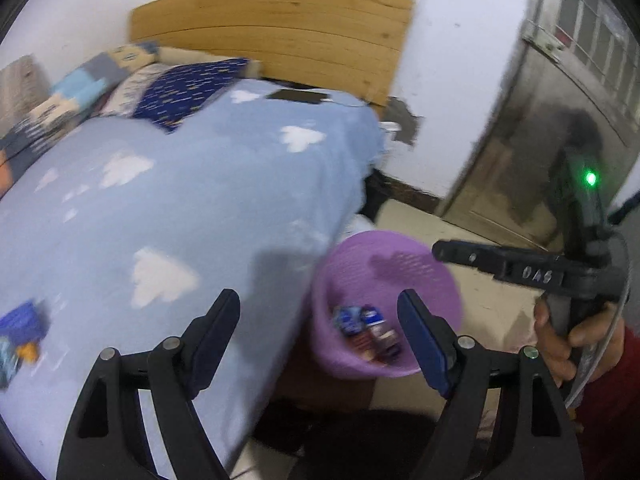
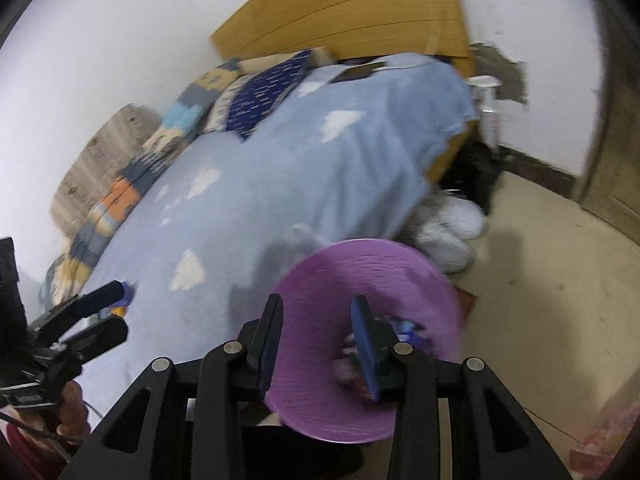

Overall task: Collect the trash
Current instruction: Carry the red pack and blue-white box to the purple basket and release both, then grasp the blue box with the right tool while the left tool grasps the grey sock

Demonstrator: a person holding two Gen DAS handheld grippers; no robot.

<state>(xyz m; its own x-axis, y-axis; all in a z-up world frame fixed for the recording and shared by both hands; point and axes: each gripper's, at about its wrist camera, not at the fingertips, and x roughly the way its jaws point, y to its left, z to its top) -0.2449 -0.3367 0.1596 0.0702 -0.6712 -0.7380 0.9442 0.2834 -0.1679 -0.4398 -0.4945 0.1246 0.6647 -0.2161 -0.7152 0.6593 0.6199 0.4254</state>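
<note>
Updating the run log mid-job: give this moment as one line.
left hand-held gripper: open, empty | right hand-held gripper: open, above purple basket | basket holds wrappers | bed: blue packet remains

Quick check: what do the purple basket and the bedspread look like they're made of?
Purple basket: likely moulded plastic, matte, with rows of small slots in its wall. Bedspread: soft fleece-like fabric, pale blue with white clouds, fuzzy and non-reflective; blur leaves the weave unclear.

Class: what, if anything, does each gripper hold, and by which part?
Nothing. The left gripper is wide open over the bed's edge; the right gripper hangs part-open over the bin, with only its inside showing between the fingers.
</note>
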